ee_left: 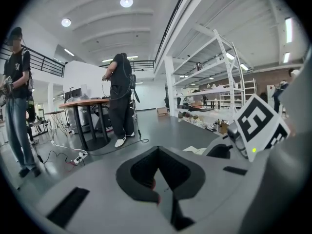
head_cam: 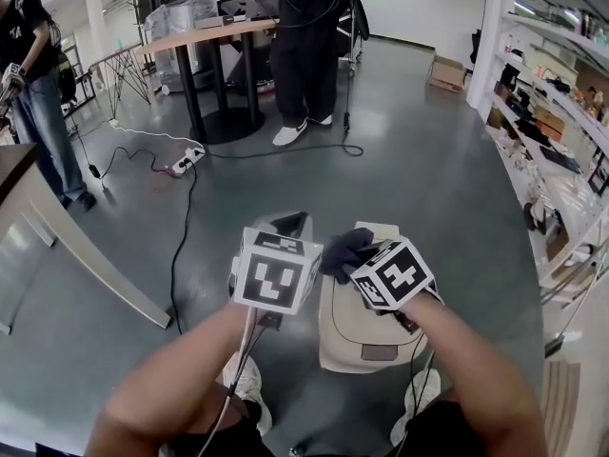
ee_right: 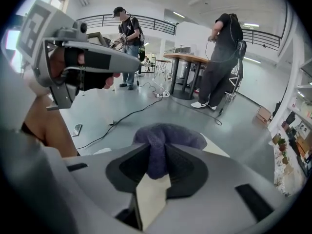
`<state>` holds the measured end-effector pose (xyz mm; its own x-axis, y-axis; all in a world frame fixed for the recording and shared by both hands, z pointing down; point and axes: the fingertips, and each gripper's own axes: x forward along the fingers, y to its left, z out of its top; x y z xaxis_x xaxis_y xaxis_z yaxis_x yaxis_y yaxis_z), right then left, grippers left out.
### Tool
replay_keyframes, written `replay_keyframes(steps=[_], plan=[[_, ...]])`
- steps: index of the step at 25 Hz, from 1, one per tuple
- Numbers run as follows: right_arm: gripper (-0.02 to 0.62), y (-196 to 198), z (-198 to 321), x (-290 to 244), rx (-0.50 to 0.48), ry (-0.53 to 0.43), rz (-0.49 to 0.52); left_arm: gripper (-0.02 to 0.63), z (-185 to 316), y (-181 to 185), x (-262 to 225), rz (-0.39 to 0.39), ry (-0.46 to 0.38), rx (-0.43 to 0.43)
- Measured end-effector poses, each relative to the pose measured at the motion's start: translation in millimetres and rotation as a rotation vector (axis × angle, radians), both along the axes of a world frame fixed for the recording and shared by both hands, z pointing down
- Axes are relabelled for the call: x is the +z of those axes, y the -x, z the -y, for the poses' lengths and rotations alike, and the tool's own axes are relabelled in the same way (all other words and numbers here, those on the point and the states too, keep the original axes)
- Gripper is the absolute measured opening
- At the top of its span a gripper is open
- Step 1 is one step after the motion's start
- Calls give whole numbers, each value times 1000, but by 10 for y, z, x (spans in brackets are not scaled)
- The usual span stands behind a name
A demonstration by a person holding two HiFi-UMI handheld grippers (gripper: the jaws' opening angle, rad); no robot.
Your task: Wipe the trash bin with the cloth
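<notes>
Trash bin: the beige trash bin (head_cam: 357,336) stands on the grey floor (head_cam: 447,188) just ahead of the person's white shoes (head_cam: 249,388), seen from above, with a small grey panel near its near edge.
Cloth: the dark blue-purple cloth (ee_right: 168,133) is bunched above the bin's top, at its far left part in the head view; whether it touches the bin cannot be told.
Right gripper: the right gripper (ee_right: 156,156) has its jaws clamped on a fold of the cloth, which bulges out past the tips; the bin's pale surface shows below the jaws.
Left gripper: the left gripper (ee_left: 157,177) has its jaws together with nothing seen between them; it is held just beside the right one, to the left of the bin.
Marker cubes: the two cubes sit near each other in the head view, almost side by side.
Floor beyond: a white power strip (head_cam: 186,160) and black cables lie well apart from the bin.
Background: a person in dark clothes (head_cam: 304,55) stands at a round worktop (head_cam: 205,34); another person (head_cam: 38,93) stands at far left; white shelving (head_cam: 561,93) runs along the right.
</notes>
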<state>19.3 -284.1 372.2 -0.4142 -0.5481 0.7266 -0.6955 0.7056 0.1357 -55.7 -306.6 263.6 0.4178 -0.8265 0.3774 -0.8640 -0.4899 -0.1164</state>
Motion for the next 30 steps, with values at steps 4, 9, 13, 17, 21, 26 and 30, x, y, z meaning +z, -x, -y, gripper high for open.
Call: replay_keyframes(steps=[4, 9, 13, 17, 21, 26, 30], plan=[[92, 23, -15, 9, -3, -6, -15, 0, 10, 39, 44, 16, -3, -5], [92, -91, 0, 3, 25, -10, -28, 0, -2, -51, 76, 24, 4, 18], [92, -257, 18, 3, 59, -11, -23, 0, -32, -146, 94, 29, 16, 35], [92, -474, -5, 21, 101, -6, -31, 0, -69, -257, 135, 7, 47, 53], [92, -679, -40, 23, 132, -9, -39, 0, -79, -310, 171, -36, 87, 62], [92, -978, -71, 36, 182, -12, -43, 0, -48, -311, 174, -37, 90, 49], [93, -1149, -90, 42, 218, -23, -39, 0, -73, -314, 201, -35, 96, 48]])
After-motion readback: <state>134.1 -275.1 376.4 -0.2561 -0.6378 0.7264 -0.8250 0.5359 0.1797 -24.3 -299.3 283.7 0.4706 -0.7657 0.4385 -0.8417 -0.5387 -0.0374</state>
